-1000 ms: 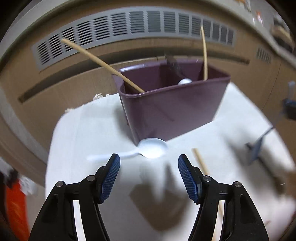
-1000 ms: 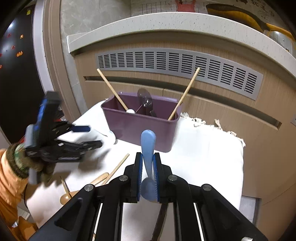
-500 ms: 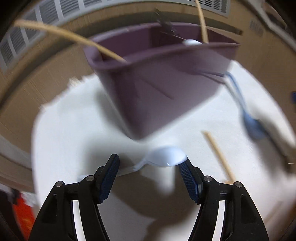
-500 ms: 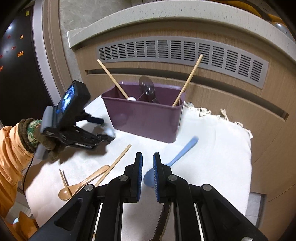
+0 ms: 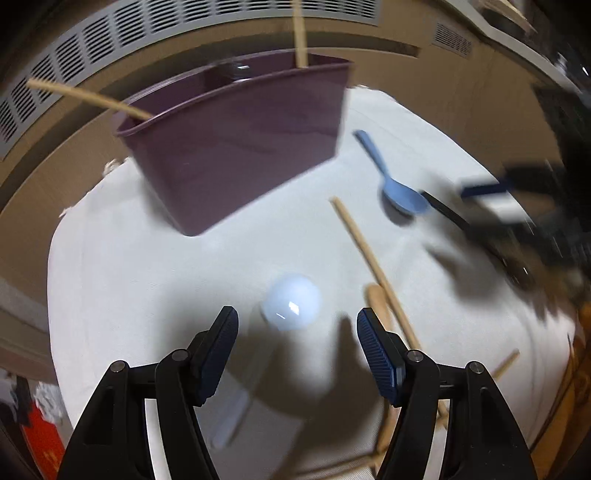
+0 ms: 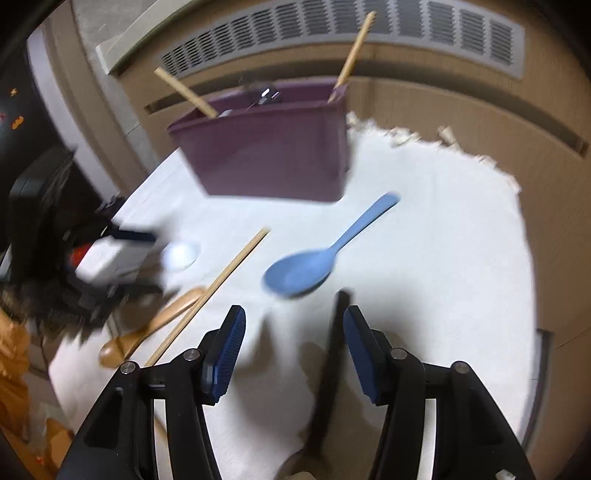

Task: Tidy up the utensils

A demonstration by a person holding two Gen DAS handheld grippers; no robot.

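Note:
A purple utensil bin [image 5: 240, 147] stands on a white cloth [image 5: 147, 280] with wooden sticks [image 5: 299, 33] and a dark utensil in it; it also shows in the right wrist view [image 6: 273, 147]. A white plastic spoon [image 5: 291, 306] lies just ahead of my open left gripper [image 5: 297, 339], its handle running down between the fingers. A blue spoon [image 6: 314, 258] lies on the cloth ahead of my open, empty right gripper [image 6: 293, 343]. A black utensil handle [image 6: 332, 350] lies between the right fingers.
A wooden chopstick [image 6: 218, 288] and a wooden spoon [image 6: 155, 325] lie on the cloth left of the blue spoon. The left gripper shows blurred at the left of the right wrist view [image 6: 110, 254]. A wooden cabinet with a grey vent [image 6: 351, 33] rises behind the cloth.
My right gripper let go of the blue spoon, which now lies on the cloth, and opened wide. My left gripper swung toward the white spoon, which now points along its fingers.

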